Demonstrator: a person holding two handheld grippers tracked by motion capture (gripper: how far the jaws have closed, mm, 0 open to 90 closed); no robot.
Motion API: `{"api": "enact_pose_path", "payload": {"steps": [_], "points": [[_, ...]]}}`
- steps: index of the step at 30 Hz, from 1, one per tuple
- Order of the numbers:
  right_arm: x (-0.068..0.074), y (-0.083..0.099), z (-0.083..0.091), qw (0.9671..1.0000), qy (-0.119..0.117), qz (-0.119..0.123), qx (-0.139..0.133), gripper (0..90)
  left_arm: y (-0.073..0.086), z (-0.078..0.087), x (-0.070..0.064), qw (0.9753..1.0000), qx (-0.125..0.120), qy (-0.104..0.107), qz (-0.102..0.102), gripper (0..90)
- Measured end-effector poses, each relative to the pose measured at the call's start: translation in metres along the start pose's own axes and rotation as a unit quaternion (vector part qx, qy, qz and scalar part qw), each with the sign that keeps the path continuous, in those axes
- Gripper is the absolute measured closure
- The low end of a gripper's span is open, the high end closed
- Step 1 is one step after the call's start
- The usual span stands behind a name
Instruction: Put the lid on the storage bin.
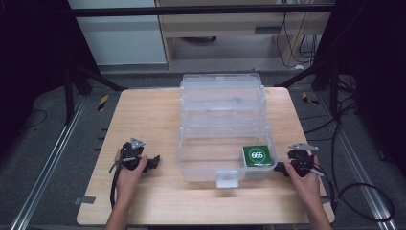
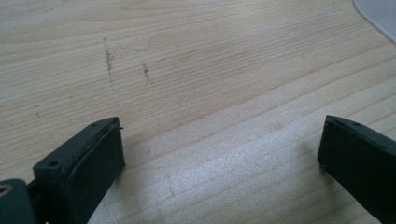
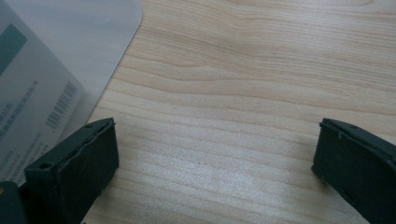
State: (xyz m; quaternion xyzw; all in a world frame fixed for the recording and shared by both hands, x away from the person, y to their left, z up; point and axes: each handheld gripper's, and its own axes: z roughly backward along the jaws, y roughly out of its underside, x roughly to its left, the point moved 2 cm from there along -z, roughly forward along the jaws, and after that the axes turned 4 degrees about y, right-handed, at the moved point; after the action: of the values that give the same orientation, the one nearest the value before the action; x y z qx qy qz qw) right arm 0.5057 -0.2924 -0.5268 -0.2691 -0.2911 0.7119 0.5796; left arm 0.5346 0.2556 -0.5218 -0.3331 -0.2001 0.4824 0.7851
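A clear plastic storage box stands open in the middle of the wooden table, its lid tipped back. Inside its front right corner lies a green box marked 666. My left gripper rests on the table left of the box, jaws wide apart with bare wood between them. My right gripper rests just right of the box, open too, with nothing between its jaws. Through the clear wall, the green box's side with a barcode appears at the left of the right gripper view.
The clear box's latch tab sticks out toward the table's front edge. A metal frame and cables surround the table on the dark floor. A corner of the clear box shows at the top right of the left gripper view.
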Motion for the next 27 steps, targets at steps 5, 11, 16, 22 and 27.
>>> {"api": "enact_pose_path", "payload": {"steps": [5,11,16,22,27], "points": [[-0.002,-0.001,0.000,0.9999,-0.010,0.008,0.002,0.4,-0.001,0.000,-0.003,0.9997,-0.011,0.008,-0.019,1.9],[-0.002,-0.003,0.000,0.9993,-0.028,0.024,-0.003,8.4,-0.013,0.011,-0.015,0.9974,-0.037,0.031,-0.053,2.7],[-0.011,-0.015,0.017,0.9966,0.001,0.080,-0.020,9.9,-0.021,0.030,-0.018,0.9962,-0.023,0.049,-0.068,3.8],[-0.022,-0.049,0.048,0.9868,0.033,0.158,-0.013,10.7,-0.042,0.056,-0.029,0.9923,-0.034,0.067,-0.098,4.1],[-0.022,-0.075,0.066,0.9795,0.021,0.201,-0.001,8.8,-0.060,0.068,-0.045,0.9870,-0.025,0.087,-0.132,3.4]]}}
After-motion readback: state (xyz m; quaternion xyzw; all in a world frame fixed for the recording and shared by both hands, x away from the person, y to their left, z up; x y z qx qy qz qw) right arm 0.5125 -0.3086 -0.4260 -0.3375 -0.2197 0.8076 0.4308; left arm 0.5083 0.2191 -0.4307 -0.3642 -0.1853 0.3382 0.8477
